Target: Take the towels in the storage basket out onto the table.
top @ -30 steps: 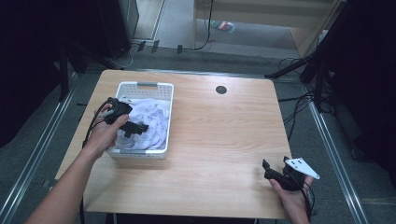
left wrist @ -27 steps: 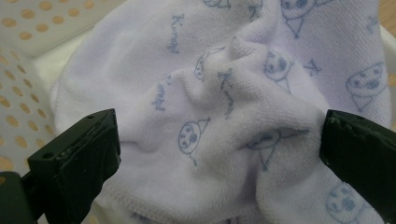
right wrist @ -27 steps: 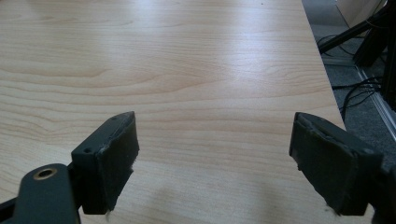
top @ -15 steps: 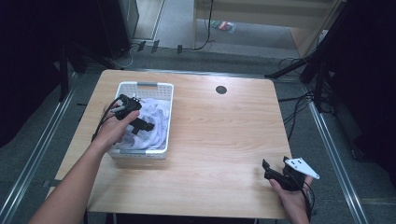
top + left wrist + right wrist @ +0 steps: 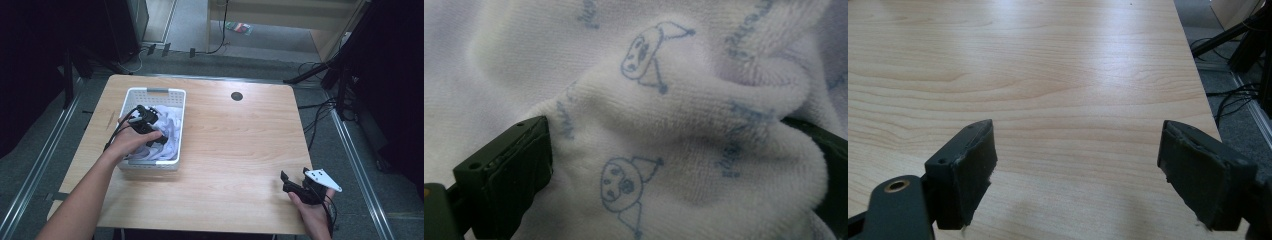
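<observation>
One white towel [image 5: 684, 150] printed with small blue figures is lying bunched in the basket [image 5: 131, 95] at the bench's left, and the left gripper [image 5: 156, 139] is pressing into it, jaws spread with a fold bulging between them. Grasping looks to be the step in hand: next, those jaws need closing before lifting, while the right gripper [image 5: 292, 184] is waiting wide open and empty over the bench's near right corner.
</observation>
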{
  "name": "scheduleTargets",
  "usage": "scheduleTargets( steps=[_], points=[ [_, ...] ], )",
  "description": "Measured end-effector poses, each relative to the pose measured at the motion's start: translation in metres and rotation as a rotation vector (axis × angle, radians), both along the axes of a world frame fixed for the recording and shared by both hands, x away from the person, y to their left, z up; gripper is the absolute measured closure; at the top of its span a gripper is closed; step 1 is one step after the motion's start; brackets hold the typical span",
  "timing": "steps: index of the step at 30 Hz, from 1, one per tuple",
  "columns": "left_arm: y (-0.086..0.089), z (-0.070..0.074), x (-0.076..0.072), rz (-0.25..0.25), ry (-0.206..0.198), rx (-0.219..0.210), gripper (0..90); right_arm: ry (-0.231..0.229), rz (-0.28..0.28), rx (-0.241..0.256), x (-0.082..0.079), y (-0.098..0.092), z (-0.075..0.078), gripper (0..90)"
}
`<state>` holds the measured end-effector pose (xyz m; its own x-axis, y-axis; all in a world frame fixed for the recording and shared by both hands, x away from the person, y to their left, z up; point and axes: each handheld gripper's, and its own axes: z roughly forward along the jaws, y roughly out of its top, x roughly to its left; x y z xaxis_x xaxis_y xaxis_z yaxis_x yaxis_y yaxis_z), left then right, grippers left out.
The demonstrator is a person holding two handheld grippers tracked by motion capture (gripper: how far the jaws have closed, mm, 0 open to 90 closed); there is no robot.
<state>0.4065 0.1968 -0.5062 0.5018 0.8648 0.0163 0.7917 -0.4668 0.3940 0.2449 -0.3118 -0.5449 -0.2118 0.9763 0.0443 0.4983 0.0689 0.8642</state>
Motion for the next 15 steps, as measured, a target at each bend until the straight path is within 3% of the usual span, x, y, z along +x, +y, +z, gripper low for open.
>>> scheduleTargets(
  steps=[8, 15],
  points=[
    [0.0021, -0.007, -0.0007, -0.005, -0.008, -0.035, 0.0, -0.001, -0.001, -0.001, -0.0002, 0.0007, -0.0001, 15.9],
    [0.0004, -0.0084, 0.0018, -0.021, 0.02, -0.017, 0.0, -0.001, 0.0, -0.009, -0.0003, 0.0014, -0.0005, 16.0]
  ],
)
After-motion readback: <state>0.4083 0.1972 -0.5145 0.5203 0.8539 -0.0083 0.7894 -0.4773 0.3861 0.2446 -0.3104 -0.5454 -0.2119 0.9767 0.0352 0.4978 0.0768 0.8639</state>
